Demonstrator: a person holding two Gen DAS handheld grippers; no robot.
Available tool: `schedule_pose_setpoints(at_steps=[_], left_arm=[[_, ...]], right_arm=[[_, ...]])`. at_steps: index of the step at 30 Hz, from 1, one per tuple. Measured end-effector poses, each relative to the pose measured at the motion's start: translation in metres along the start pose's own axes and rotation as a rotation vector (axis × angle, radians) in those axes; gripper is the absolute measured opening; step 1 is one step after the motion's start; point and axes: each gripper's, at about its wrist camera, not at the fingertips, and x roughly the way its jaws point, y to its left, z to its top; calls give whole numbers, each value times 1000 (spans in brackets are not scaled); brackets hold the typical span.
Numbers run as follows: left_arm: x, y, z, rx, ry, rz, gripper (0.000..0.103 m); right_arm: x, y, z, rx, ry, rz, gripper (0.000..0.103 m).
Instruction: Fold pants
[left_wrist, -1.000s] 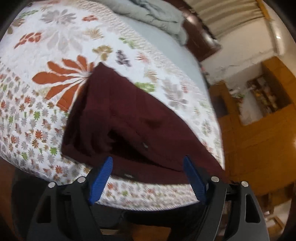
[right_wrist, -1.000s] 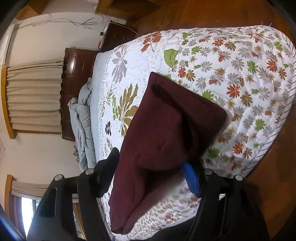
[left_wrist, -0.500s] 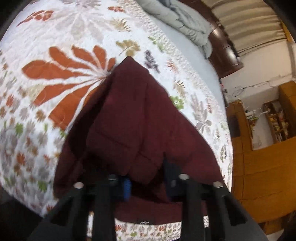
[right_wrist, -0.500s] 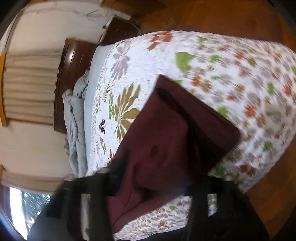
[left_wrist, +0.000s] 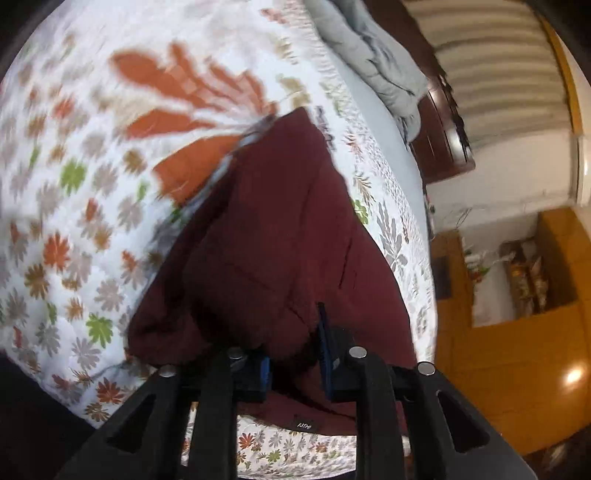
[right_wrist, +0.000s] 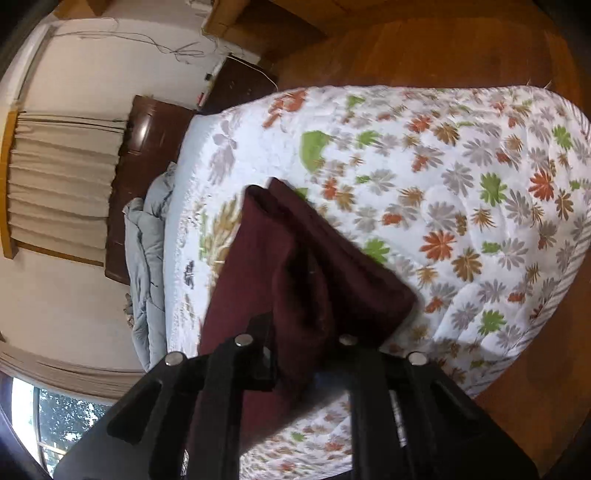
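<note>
The dark maroon pants (left_wrist: 280, 251) lie partly folded on the floral quilt of the bed (left_wrist: 74, 155). My left gripper (left_wrist: 293, 354) is shut on the near edge of the pants, with the cloth bunched between its blue pads and lifted off the quilt. In the right wrist view the same pants (right_wrist: 295, 273) rise from the quilt (right_wrist: 461, 206) toward the camera. My right gripper (right_wrist: 306, 365) is shut on another part of the near edge, and the cloth hides its pads.
A grey blanket (left_wrist: 373, 55) is heaped at the head of the bed by the dark wooden headboard (right_wrist: 140, 147). Orange wooden cabinets (left_wrist: 517, 332) stand beside the bed. Wooden floor (right_wrist: 443, 48) surrounds the bed's edge. Curtains (right_wrist: 55, 184) cover the far wall.
Both grippers were open around the pants' near edge a second ago. They have closed on the cloth and lifted it up and forward over the rest of the pants.
</note>
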Motion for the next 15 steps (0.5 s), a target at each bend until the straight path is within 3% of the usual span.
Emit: schedule_pose_setpoints(at_steps=[1,2,7,11,13,14,15], left_arm=[[1,-3,1,10,3,16,24],[4,-3,3,1,9,19,24],[11,-8,5,-13,11,21,25],[9,-7,5,-36,20,5,25],[4,-3,2,-49,26,-33,26],[2,-5,2,-45,24,-49,29],[1,-7,1,-33,20,-66,42]], right_arm=[[0,6,1,-15,3,-6,20],[0,6,3,1,12,-4,34],[3,8,5,80,28,29,46],[-13,4,-16,93,52,47,67],[-8,13,-30,69,76,80,69],[-3,20,-41,44,102,90,69],[0,26,-52,28,119,106,69]])
